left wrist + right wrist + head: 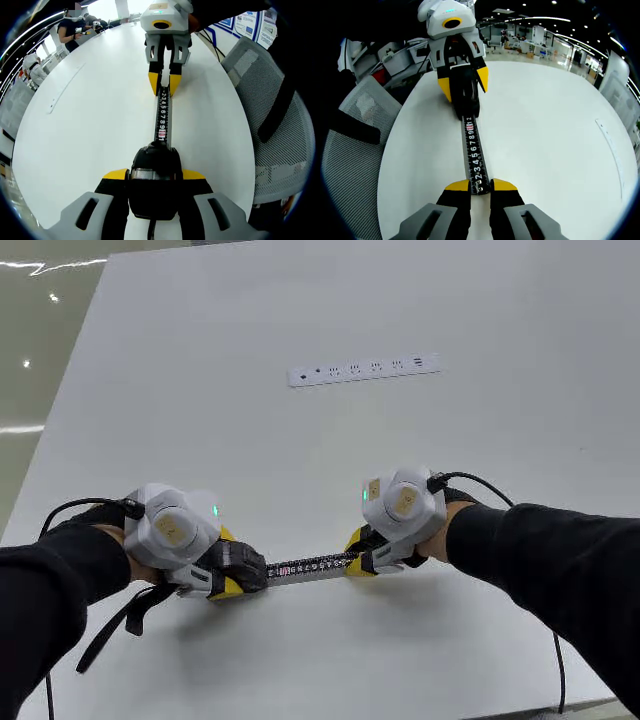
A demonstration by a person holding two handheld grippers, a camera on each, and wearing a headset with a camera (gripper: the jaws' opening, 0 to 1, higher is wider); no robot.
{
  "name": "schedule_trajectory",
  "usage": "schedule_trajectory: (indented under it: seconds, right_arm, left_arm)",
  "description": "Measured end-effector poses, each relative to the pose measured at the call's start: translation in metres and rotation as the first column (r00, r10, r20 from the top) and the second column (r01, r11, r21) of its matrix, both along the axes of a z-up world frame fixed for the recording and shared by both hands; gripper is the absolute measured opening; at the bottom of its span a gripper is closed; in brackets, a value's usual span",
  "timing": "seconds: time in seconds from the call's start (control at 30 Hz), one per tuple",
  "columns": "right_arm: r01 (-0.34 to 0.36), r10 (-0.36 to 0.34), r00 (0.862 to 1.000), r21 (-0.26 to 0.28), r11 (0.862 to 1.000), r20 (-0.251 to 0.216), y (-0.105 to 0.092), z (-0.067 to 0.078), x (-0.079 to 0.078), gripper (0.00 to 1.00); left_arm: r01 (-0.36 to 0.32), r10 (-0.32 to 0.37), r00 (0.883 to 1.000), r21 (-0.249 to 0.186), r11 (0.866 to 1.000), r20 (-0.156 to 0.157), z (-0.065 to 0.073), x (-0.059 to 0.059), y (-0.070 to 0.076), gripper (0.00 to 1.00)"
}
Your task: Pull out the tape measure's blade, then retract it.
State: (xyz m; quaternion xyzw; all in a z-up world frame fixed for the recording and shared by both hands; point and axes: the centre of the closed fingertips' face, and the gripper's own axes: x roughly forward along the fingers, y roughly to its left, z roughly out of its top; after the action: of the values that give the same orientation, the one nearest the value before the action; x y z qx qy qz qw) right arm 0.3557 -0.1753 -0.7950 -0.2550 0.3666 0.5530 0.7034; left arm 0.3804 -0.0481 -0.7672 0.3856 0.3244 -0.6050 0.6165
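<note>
My left gripper (232, 575) is shut on the black tape measure case (238, 562), which sits between its yellow-tipped jaws (154, 175) in the left gripper view. A short length of blade (312, 566) with printed numbers runs across the white table from the case to my right gripper (358, 560). That right gripper (480, 186) is shut on the blade's end (479, 184). In the right gripper view the case (464, 97) sits ahead in the left gripper (462, 82). The left gripper view shows the blade (163, 116) ending in the right gripper (164, 84).
A white power strip (363, 369) lies on the white table (330, 440) beyond the grippers. A black strap (125, 620) hangs from the tape measure by the near left edge. A mesh chair (272, 135) stands beside the table. People sit at the far end (75, 25).
</note>
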Motion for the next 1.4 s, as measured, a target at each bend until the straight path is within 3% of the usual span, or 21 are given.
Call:
schedule_trajectory:
  seconds: [1.4]
  right_arm:
    - [0.015,-0.015,1.0,-0.02,1.0,-0.015,-0.02,0.0,-0.001,0.09]
  left_arm:
    - [-0.001,0.001,1.0,0.0,1.0,-0.003,0.0,0.0,-0.001,0.32]
